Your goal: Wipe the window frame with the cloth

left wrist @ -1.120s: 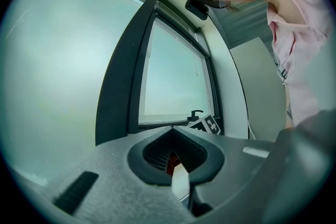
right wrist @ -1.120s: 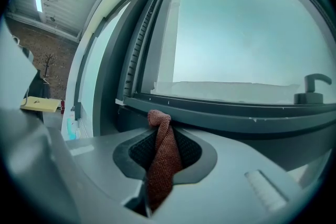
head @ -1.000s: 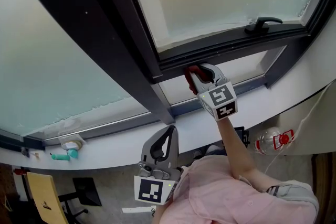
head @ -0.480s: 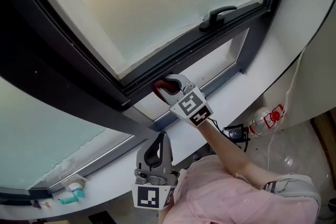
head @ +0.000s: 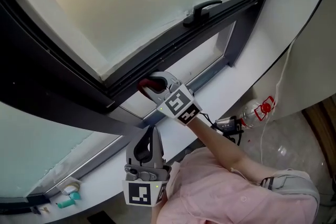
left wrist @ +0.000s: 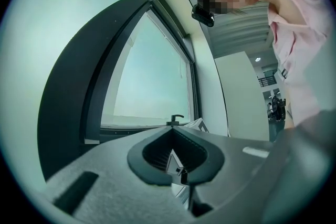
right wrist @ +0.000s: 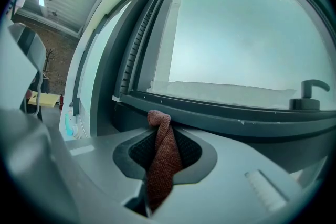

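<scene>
Right gripper view looks along jaws clamped on a rust-red knitted cloth [right wrist: 161,162]. The cloth's bunched tip sticks out ahead of the right gripper [right wrist: 160,131] and meets the lower rail of the dark grey metal window frame [right wrist: 220,113] directly in front of it; whether it presses on the rail or only brushes it is hard to tell. A black lever handle [right wrist: 310,96] sits on the same rail, well off to that gripper's right.

In the head view the left gripper [head: 146,140] hangs low, below and behind the right one and clear of the frame. Its jaws are closed together with nothing between them, so it appears to have no part in the work for now.

The step in hand looks like the wipe itself, with the cloth on the rail partway along its length. Judging by the stretch of rail between the gripper and the handle, the next move calls for a sideways slide along the rail. That needs enough forward push to hold the cloth tip against the metal, and the grip must stay firm so the fabric is not dragged out.
</scene>
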Demonstrator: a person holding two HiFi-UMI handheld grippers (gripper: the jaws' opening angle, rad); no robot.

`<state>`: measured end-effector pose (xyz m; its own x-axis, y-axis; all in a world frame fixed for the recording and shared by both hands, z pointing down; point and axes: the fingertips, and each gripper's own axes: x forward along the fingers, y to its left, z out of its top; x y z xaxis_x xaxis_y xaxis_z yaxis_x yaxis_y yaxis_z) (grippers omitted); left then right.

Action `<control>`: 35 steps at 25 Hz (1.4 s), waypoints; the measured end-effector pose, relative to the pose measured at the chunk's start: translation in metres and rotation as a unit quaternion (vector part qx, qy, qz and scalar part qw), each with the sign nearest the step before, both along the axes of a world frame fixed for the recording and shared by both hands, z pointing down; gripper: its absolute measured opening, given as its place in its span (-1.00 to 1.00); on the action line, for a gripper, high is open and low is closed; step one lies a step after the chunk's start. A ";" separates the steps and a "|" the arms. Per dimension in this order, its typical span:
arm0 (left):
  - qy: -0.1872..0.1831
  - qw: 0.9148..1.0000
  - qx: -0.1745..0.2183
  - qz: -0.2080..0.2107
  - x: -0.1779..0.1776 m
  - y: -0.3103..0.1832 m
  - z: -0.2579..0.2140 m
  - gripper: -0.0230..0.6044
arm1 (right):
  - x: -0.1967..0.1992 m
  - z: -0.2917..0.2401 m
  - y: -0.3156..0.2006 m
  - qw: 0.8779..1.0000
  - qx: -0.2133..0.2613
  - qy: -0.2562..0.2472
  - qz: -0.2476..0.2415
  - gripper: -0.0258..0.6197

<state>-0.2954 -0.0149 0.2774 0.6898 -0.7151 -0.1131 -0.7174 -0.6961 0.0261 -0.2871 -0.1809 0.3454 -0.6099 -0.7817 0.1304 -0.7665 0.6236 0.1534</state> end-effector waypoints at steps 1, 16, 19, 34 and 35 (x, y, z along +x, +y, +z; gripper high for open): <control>0.000 1.000 0.002 -0.002 0.000 -0.001 -0.001 -0.94 | 0.000 -0.001 -0.001 1.000 0.002 0.000 -0.001 -0.72; -0.002 0.999 -0.008 -0.035 0.000 0.006 0.005 -0.94 | 0.004 -0.002 0.000 1.000 0.001 -0.015 -0.011 -0.72; -0.002 0.999 -0.009 -0.041 0.002 0.006 0.005 -0.94 | 0.007 -0.002 0.000 1.000 0.001 -0.016 -0.012 -0.72; -0.003 0.998 -0.013 -0.063 0.079 -0.017 0.007 -0.94 | 0.071 -0.003 -0.014 0.999 0.008 -0.019 -0.039 -0.73; -0.002 0.998 -0.013 -0.064 0.091 -0.019 0.005 -0.94 | 0.075 -0.003 -0.015 0.999 0.006 -0.019 -0.049 -0.73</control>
